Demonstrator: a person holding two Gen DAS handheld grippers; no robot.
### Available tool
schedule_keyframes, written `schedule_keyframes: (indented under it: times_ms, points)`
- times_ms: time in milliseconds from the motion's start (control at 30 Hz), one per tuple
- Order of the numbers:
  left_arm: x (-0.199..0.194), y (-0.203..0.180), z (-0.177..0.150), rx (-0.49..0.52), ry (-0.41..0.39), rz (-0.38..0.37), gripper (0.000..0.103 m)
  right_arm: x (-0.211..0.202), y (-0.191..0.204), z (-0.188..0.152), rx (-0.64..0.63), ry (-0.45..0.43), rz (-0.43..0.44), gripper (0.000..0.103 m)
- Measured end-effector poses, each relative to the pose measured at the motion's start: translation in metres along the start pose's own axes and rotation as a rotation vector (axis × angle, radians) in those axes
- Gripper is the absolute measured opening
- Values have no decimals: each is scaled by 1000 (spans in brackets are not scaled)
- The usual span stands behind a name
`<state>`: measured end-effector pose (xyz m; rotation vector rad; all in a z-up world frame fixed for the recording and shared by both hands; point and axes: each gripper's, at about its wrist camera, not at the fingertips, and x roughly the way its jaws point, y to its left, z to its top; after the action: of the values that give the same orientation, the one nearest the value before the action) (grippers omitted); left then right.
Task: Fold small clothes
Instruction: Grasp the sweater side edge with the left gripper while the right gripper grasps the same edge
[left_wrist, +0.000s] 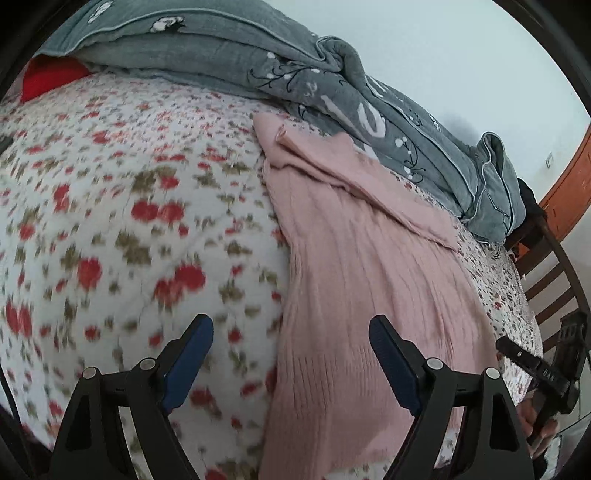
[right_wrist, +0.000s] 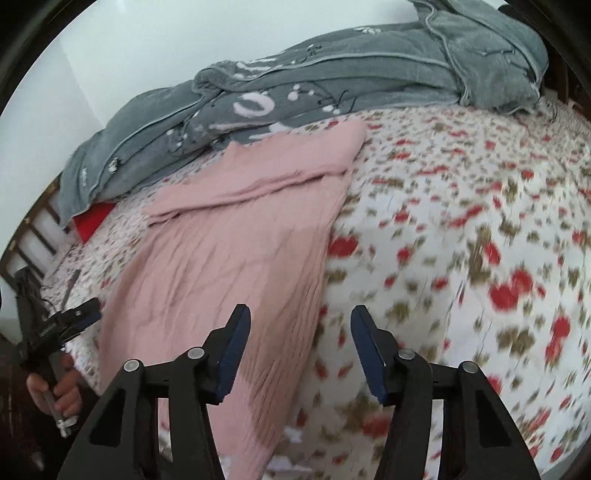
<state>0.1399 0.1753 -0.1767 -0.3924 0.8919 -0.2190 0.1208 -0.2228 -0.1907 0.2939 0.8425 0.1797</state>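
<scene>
A pink ribbed knit garment (left_wrist: 362, 266) lies flat on the floral bed, with a folded part across its far end. It also shows in the right wrist view (right_wrist: 229, 251). My left gripper (left_wrist: 291, 332) is open and empty, hovering above the garment's left edge near its near end. My right gripper (right_wrist: 301, 321) is open and empty, above the garment's right edge. The right gripper shows at the right edge of the left wrist view (left_wrist: 539, 369). The left gripper shows at the left edge of the right wrist view (right_wrist: 62, 325).
A grey quilt (left_wrist: 295, 74) lies bunched along the bed's far side by the white wall. A red item (left_wrist: 48, 75) lies partly under it. The white bedspread with red flowers (left_wrist: 129, 221) covers the bed. Wooden bed rails (left_wrist: 546, 295) stand at one end.
</scene>
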Motion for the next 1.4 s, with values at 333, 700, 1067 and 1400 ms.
schedule_keyframes:
  times_ms: [333, 700, 1067, 1400]
  points:
    - [-13, -7, -41, -8, 55, 8, 69, 5, 29, -60, -223, 36, -70, 5]
    - [-18, -17, -64, 61, 61, 133, 57, -6, 12, -80, -204, 12, -127, 6]
    - [-8, -18, -65, 55, 54, 170, 51, -20, 15, -95, -246, -51, -200, 21]
    - [-2, -12, -67, 29, 65, 130, 43, -10, 16, -89, -187, 20, -165, 21]
